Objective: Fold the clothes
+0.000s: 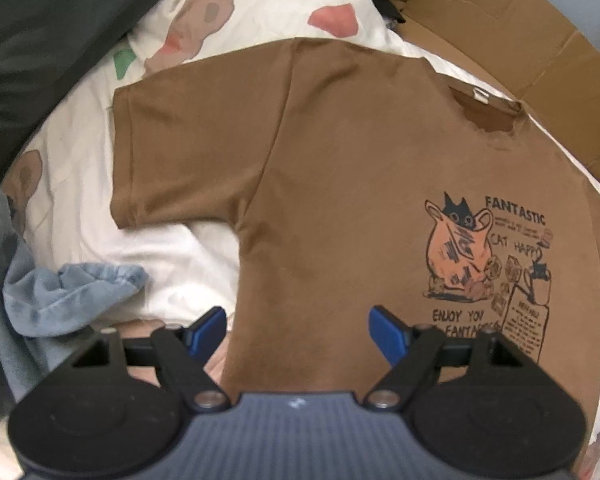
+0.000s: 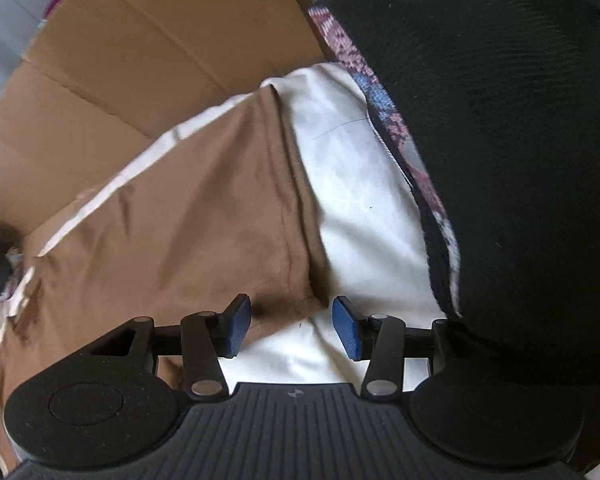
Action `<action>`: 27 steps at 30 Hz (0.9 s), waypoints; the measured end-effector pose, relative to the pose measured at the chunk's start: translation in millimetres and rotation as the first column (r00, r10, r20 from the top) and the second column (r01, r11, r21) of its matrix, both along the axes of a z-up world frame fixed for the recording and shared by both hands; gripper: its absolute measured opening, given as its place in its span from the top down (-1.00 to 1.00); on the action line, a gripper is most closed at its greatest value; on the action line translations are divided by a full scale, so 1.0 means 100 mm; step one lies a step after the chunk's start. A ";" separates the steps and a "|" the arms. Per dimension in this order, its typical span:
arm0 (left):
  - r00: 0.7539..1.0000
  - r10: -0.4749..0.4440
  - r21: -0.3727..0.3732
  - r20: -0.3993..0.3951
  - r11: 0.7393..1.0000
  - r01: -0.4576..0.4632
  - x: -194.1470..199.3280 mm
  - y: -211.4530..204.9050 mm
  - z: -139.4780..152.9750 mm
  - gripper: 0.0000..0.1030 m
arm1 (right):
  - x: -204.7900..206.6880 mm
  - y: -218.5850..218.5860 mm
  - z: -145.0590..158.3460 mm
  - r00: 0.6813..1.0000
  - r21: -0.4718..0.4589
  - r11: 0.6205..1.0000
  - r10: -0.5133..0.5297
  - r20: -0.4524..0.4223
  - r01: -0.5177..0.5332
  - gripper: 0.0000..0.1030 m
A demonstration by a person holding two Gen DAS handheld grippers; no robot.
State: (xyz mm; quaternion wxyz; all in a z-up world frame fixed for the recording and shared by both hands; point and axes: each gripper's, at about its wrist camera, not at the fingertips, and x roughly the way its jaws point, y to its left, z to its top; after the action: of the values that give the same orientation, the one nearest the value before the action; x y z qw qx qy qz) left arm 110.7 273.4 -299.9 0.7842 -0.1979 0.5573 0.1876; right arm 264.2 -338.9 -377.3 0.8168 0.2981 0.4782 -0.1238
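Note:
A brown T-shirt [image 1: 340,168] with a cat print [image 1: 480,264] lies flat, front up, on a white printed sheet [image 1: 80,184]. One short sleeve [image 1: 180,140] spreads out to the left, and the neckline [image 1: 488,116] is at the far right. My left gripper [image 1: 298,324] is open just above the shirt's side edge below that sleeve, with brown cloth under the gap. In the right wrist view the shirt's other sleeve [image 2: 200,220] lies on the sheet [image 2: 360,208]. My right gripper [image 2: 292,322] is open around the sleeve's lower hem corner, and its pads [image 2: 346,330] are clear of the cloth.
A flattened cardboard box [image 1: 520,40] [image 2: 140,52] borders the far side of the shirt. A crumpled light-blue garment [image 1: 60,292] lies left of my left gripper. Dark fabric [image 1: 40,40] fills the upper left. Black cloth [image 2: 520,160] with a patterned knit edge [image 2: 380,100] lies to the right.

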 end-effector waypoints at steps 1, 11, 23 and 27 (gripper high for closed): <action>1.000 0.000 -0.003 0.004 1.000 0.000 0.00 -0.01 -0.01 -0.56 | 0.04 0.01 -0.01 1.000 -0.009 1.000 0.003 -0.008 -0.003 -0.01; 0.997 -0.068 -0.035 0.040 0.997 0.069 0.23 -0.24 -0.11 -0.56 | 0.21 0.05 -0.02 0.992 -0.134 0.986 0.092 -0.083 -0.103 0.91; 0.934 -0.339 -0.027 0.114 0.939 0.344 1.27 -0.95 -0.09 -0.56 | 0.28 0.06 -0.04 0.985 -0.272 0.950 0.121 -0.123 -0.151 0.76; 0.909 -0.396 -0.023 0.130 0.915 0.402 1.52 -1.16 -0.09 -0.56 | 0.28 0.08 0.08 0.986 -0.347 0.927 0.101 -0.129 -0.141 0.76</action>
State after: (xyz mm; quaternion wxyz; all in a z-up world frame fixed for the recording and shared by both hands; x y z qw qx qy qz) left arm 262.3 157.3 -308.6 0.8337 -0.1102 0.5412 -0.0027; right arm 292.4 -330.7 -369.0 0.8359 0.1085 0.5094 -0.1735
